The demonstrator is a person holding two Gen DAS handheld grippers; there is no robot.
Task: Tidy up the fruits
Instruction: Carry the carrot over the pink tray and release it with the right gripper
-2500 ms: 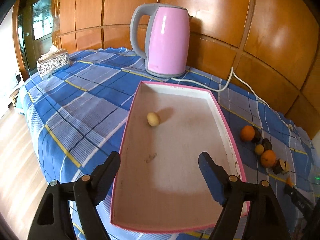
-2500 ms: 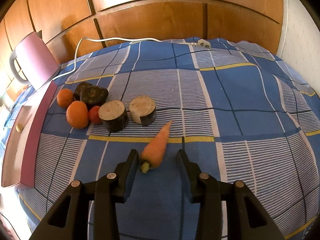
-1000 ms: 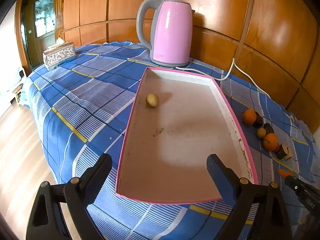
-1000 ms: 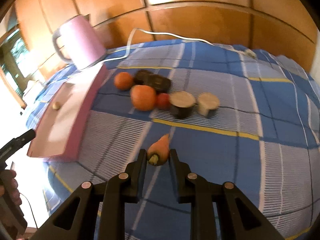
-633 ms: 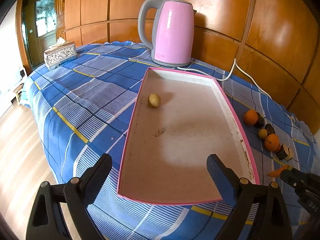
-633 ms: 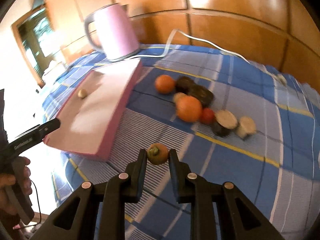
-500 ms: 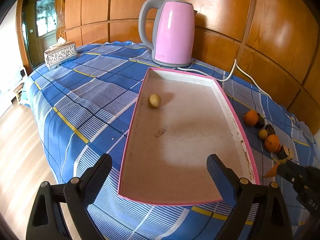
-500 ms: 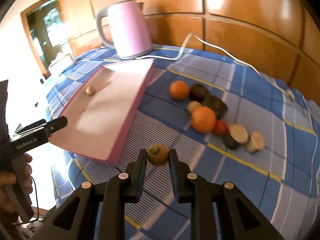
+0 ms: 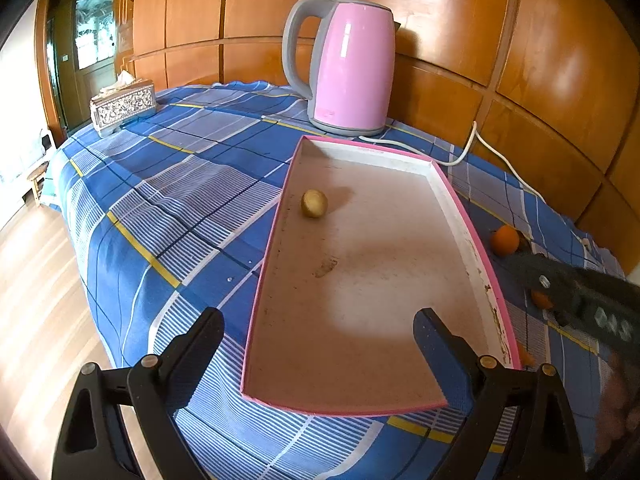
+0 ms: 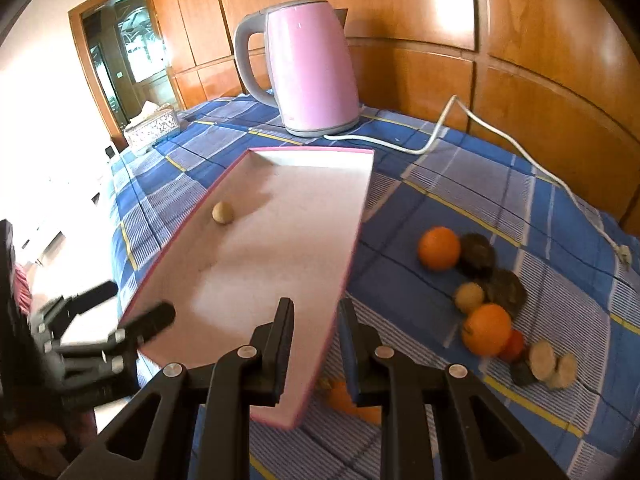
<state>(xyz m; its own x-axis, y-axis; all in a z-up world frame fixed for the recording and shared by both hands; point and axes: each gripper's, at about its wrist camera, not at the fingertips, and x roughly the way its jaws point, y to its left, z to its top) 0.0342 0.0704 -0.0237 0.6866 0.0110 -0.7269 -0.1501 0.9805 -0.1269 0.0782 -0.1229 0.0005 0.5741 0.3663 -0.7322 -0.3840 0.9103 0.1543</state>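
**Two grippers at a pink tray, most of the fruit outside it**

A shallow pink-rimmed tray (image 9: 460, 208) lies on a bench covered with a blue checked cloth (image 9: 180, 200). Inside the tray, near its left rim and towards its far end, sits a single small round yellowish fruit (image 9: 314, 203); it is the tray's only contents.

The left gripper (image 9: 320, 316) hovers over the tray's near end. Its fingers stand wide apart with nothing between them.

The right gripper (image 10: 316, 304) hangs over the tray's right rim, close to the near corner. Its fingers are drawn close together, and only the tray shows between their tips. The carrot (image 10: 344, 398) appears as a blurred orange shape lower down behind the fingers, just outside the tray's near right corner. Whether the gripper pinches it or it lies on the cloth cannot be told.

To the right of the tray, on the cloth, the other produce forms a loose cluster: two oranges (image 10: 439, 249), dark round pieces (image 10: 476, 254), a small yellowish fruit, a small red one and pale-faced cut slices (image 10: 542, 360).

Beyond the tray's far end stands a pink kettle (image 9: 352, 68) with a white cord. Far to the tray's left sits a tissue box (image 9: 122, 106).
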